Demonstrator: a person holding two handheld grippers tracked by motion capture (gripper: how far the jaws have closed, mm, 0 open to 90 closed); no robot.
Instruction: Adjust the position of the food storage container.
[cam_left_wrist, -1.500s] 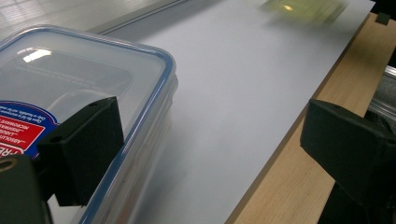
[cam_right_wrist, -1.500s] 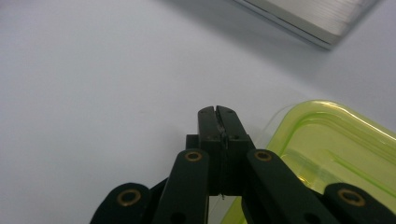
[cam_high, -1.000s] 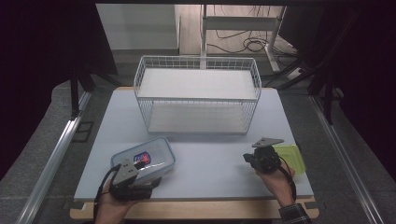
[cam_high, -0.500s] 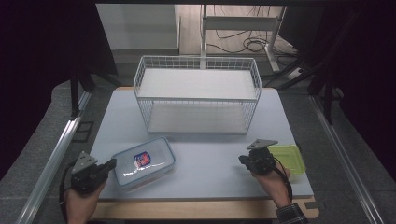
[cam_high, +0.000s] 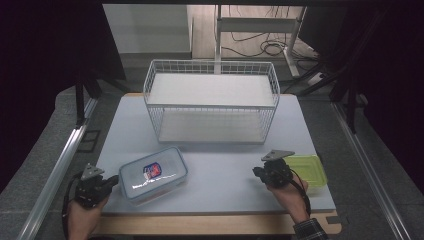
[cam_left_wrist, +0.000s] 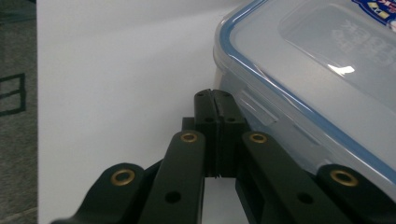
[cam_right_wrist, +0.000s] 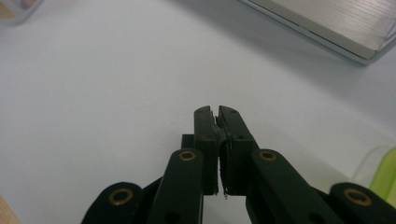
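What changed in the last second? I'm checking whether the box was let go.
The left gripper came off the blue-rimmed box and drew back to the table's left edge; its jaws have just closed, empty, beside the box. Box, right gripper, green box and wire basket stayed put.

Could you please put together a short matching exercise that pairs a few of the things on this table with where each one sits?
Things:
1. wire basket
2. blue-rimmed box
3. green box
4. left gripper

Places:
a. just right of the right gripper
b. at the table's near left corner, jaws shut beside the blue-rimmed box
c. at the far middle of the table
d. on the near left part of the table, lid on

Pairs: 1-c, 2-d, 3-a, 4-b
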